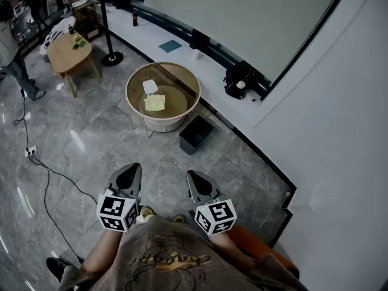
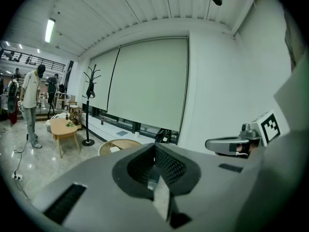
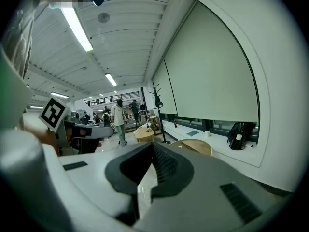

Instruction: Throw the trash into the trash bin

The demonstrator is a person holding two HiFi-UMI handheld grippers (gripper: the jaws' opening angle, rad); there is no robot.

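Head view first: what are the grippers doing?

Both are held low, close to the person's body, and point forward. The left gripper has its jaws together with nothing between them, and the left gripper view shows the tips meeting. The right gripper is also closed and empty.

And the trash?

It is well ahead of them, on the round tabletop: a crumpled white paper and, just beside it, a flat yellow sheet. The black bin stands on the floor next to the table, on the side nearer the person.

How will the papers handle?

I'd judge them very light and soft, and not fragile. The crumpled one has some bulk, so jaws closing across its middle should hold it. The yellow sheet looks harder: it lies flat, so I'd go for a raised edge or corner, or pinch it up off the surface.

Anything to watch?

Nothing has been picked up yet. Light paper could slip out or drift on the way to the bin, so I'd let it go low over the opening.
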